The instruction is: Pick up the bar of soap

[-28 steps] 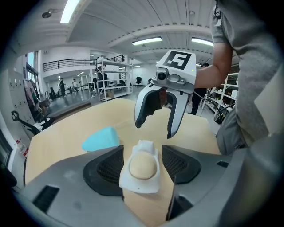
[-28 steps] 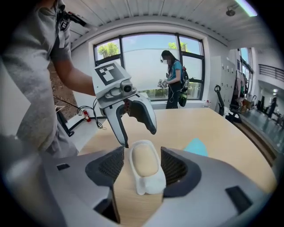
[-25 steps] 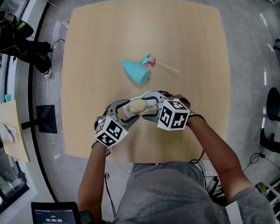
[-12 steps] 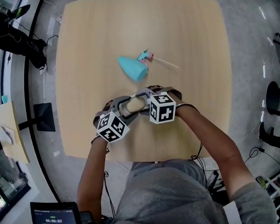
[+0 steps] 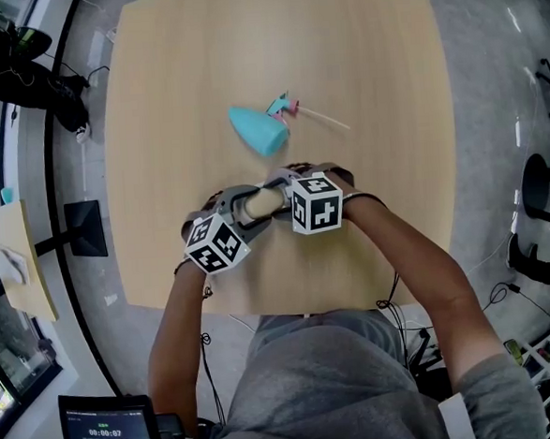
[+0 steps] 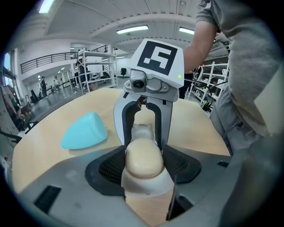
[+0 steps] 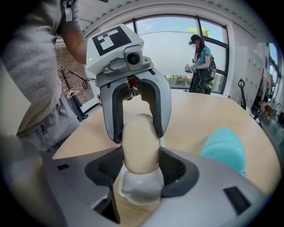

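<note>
Your desk (image 5: 378, 85) is a pale wood-grain top with rounded corners, standing on a glossy grey floor (image 5: 492, 105) in a large open hall.

Nearest you, at the centre of the head view, the left gripper (image 5: 248, 209) and the right gripper (image 5: 280, 195) meet nose to nose on the bar of soap (image 5: 264, 202). Each gripper view shows dark, mesh-textured jaws pressed against either flank of the bar. Both pairs are pinching it, one from each end.

The soap is a smooth, cream, rounded oval with a matte, waxy look. I'd expect it to be slick, so keep your squeeze firm and even. As I read it, the grasp is made and the lift is what's left. Wood grain shows beneath the bar in both gripper views, but neither tells you whether it is clear of the desk.

Just beyond, toward the upper middle of the head view, a teal cone-shaped plastic piece (image 5: 253, 132) lies on its side. A small pink part (image 5: 279, 106) and a thin pale rod (image 5: 324, 119) sit at its far end, all apart from the grippers.

Farthest off, at the upper right of the right gripper view, a person (image 7: 202, 62) stands by tall windows (image 7: 173, 53).
</note>
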Motion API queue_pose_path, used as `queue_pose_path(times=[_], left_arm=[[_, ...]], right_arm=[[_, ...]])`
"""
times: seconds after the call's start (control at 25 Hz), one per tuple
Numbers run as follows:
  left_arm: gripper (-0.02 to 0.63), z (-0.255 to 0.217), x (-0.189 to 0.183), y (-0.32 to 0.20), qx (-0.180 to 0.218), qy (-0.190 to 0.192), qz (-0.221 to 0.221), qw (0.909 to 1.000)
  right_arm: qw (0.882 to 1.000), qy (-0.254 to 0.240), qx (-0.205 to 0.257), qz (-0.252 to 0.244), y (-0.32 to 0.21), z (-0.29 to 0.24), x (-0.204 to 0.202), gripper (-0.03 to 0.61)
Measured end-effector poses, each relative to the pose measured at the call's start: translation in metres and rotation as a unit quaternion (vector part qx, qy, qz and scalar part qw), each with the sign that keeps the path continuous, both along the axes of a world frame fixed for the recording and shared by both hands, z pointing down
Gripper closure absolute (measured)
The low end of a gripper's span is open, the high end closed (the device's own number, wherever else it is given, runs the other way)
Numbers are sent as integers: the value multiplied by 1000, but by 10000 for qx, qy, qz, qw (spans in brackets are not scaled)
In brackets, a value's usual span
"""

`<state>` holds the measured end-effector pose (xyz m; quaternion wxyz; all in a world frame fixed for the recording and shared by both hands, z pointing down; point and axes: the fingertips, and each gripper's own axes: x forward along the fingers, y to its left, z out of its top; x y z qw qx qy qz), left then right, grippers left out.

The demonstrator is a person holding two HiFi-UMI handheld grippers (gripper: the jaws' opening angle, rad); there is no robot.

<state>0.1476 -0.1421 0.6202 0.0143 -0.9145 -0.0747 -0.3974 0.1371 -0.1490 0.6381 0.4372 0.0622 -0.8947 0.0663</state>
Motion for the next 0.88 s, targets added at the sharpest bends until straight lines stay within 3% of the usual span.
queue_pose_path(times=[0.28,0.88], left_arm=[[356,1,-1,1,165,-144,128,9997],[356,-39,-9,-18,770,71,129,9969]], right_arm=[[9996,89,240,97,1,-2,0,321],[9961,67,881,83,-20,-43,-7,321]])
